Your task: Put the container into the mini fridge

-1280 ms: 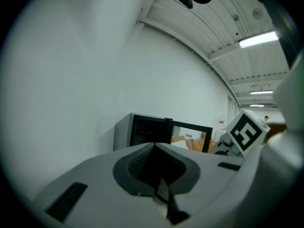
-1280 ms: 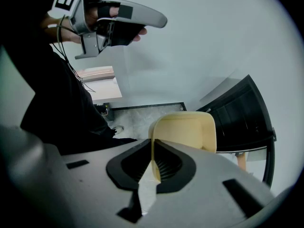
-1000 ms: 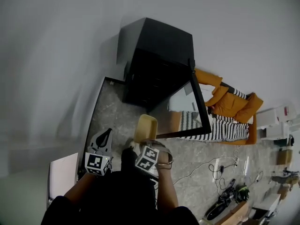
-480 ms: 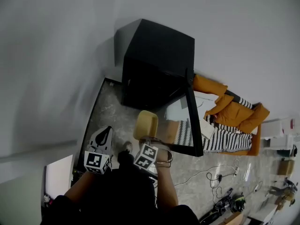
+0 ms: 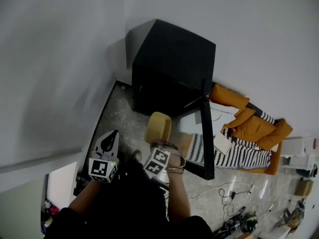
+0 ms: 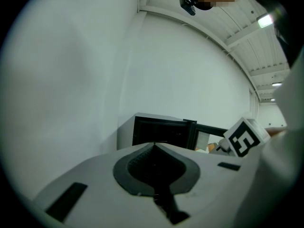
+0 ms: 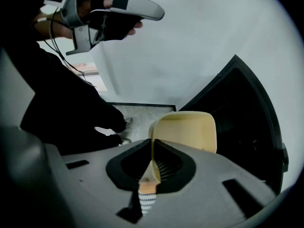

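- Compared with a second earlier, the pale yellow, round-cornered plastic container [image 5: 158, 127] sat closer to the open front of the black box-shaped mini fridge [image 5: 172, 66]. The glossy black fridge door [image 5: 207, 148] showed more edge-on in the head view.
- The right tool [image 5: 157, 143] was narrow, pinched on the container's near rim, so the container stuck out ahead of it and was carried clear of the grey speckled floor [image 5: 119, 118].
- The container's long axis ran from the right tool straight toward the mini fridge. Its far end was just short of the dark opening and not yet inside.
- In the right gripper view the container [image 7: 187, 129] rose from the right tool [image 7: 151, 169] with the mini fridge's black cavity [image 7: 247, 122] directly behind it and to its right.
- My reading: the coming move was a forward push along that axis, done by the right tool alone.
- The left tool [image 5: 110, 142] was closed with nothing between its jaws. It was held out from the mini fridge's front toward the wall side, farther from the opening than the right tool.
- Nothing lay between the container and the opening. The fridge door stood swung out on the side away from the wall, and drifting that way risked clipping it.
- Beyond the fridge door lay an orange jacket [image 5: 254, 126] and a black-and-white striped cloth [image 5: 239, 156], well clear of the path.
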Demonstrator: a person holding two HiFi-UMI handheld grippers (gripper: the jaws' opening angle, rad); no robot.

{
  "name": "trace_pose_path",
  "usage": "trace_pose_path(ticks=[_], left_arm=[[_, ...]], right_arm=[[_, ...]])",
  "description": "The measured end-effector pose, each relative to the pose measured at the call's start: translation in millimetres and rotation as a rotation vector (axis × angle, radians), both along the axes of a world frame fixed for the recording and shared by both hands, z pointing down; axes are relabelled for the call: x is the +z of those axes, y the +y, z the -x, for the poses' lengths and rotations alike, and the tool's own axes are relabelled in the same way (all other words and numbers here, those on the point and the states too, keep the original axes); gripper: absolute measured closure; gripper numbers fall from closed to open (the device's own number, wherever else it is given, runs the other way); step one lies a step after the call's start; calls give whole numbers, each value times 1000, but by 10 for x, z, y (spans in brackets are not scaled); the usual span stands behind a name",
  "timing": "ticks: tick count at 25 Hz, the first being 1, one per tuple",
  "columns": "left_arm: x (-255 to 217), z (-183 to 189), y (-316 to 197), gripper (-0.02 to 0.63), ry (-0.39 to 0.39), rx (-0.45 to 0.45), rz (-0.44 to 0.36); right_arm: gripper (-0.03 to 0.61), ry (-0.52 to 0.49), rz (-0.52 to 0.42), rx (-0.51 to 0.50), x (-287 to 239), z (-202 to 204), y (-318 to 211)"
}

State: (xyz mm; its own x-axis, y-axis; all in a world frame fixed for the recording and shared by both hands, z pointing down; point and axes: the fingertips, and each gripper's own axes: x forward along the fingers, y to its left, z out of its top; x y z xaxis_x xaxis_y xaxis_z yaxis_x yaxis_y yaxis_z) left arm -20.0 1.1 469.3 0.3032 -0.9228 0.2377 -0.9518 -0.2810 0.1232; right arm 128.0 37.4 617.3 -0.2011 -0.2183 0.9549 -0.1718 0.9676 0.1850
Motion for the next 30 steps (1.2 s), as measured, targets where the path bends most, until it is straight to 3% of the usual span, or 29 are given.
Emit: trace_pose_path(ticks=[17,30], left_arm=[[197,177,-924,611,-12,67,-20],[439,29,-1451,611,5,85,-33]], right_arm=[[563,51,-13,30,397,153,-1079],[563,88,2,28,1138,122,-1707]])
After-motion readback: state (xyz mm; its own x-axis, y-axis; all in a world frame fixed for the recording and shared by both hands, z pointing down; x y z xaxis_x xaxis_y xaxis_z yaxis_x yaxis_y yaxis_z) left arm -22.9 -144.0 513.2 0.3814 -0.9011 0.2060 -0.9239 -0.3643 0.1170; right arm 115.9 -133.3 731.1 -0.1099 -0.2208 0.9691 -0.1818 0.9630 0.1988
